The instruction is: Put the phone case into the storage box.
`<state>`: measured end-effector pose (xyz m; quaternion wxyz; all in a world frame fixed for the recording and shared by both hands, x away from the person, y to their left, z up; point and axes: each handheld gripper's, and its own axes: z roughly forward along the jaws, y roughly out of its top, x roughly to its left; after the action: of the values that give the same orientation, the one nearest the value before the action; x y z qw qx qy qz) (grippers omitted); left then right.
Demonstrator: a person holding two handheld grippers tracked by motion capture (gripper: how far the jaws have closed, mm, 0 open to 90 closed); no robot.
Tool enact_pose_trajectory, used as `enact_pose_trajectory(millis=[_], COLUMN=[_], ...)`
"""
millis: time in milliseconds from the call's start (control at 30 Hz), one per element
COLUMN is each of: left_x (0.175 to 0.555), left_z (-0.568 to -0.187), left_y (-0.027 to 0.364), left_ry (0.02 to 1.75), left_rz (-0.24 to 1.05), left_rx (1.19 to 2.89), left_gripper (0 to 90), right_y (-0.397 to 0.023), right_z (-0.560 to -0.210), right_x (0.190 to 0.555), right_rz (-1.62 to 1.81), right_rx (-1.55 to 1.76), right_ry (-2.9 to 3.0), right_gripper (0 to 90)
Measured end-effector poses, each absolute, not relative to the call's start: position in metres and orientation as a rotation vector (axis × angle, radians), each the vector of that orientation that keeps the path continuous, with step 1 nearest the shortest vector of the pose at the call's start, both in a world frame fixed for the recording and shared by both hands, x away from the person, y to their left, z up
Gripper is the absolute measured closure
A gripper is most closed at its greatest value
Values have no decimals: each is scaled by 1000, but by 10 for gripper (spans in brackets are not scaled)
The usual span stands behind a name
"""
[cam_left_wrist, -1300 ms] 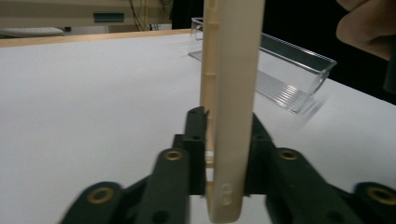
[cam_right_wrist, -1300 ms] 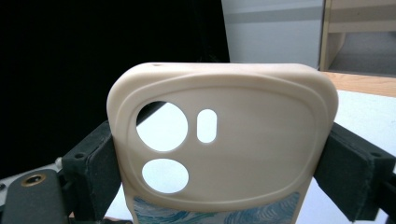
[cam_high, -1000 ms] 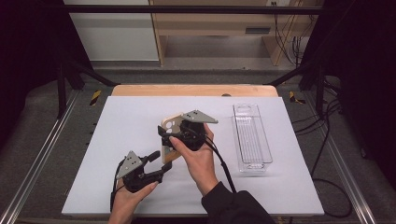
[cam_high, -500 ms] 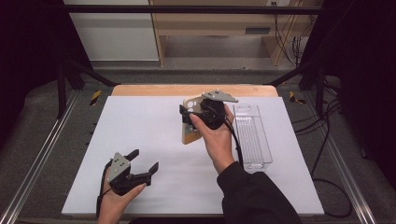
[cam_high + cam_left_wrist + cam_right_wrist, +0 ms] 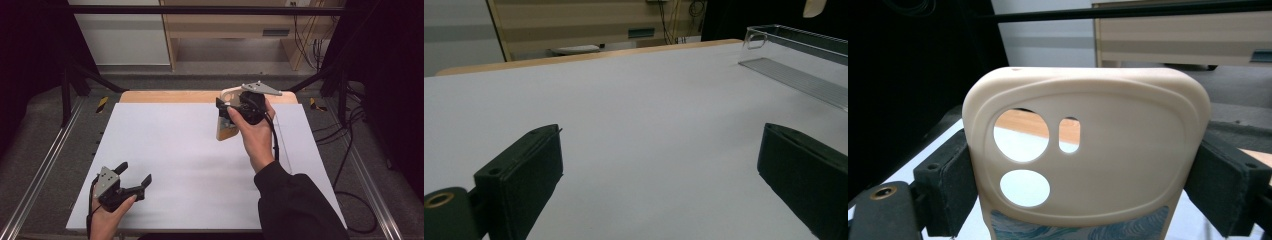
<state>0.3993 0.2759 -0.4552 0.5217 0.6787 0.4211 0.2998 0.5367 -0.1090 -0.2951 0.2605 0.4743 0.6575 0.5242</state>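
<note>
A cream phone case (image 5: 1088,165) with camera cut-outs and a blue wave print at its lower end stands upright between the jaws of my right gripper (image 5: 1088,190), which is shut on its two sides. In the high view that right gripper (image 5: 225,107) holds the case (image 5: 226,129) in the air over the far right part of the white table (image 5: 175,145). My left gripper (image 5: 134,174) rests low near the front left corner. Its jaws have just been opening and now stand wide, with nothing between them (image 5: 659,165).
A clear plastic tray (image 5: 794,60) lies on the right side of the table, beyond the left gripper's jaws. A wooden strip (image 5: 170,96) runs along the table's far edge. Metal rails (image 5: 45,165) flank the table.
The right gripper carried the phone case up and toward the far right. The left hand drew back to the front left and its jaws spread wider.
</note>
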Motion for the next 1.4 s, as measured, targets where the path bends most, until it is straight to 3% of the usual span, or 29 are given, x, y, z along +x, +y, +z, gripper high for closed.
enact_pose_trajectory(millis=[600,1400], left_x=[404,406], left_z=[-457,-459], left_y=[283,285], left_ry=[1015,1012], left_rz=[723,720], left_rx=[1610,1609], left_gripper=[41,35], right_y=[-172,-216], right_z=[-288,-294], right_x=[543,542], right_rz=[1325,1243], right_rx=[1330,1380], right_ry=[1703,1626], right_gripper=[120,118])
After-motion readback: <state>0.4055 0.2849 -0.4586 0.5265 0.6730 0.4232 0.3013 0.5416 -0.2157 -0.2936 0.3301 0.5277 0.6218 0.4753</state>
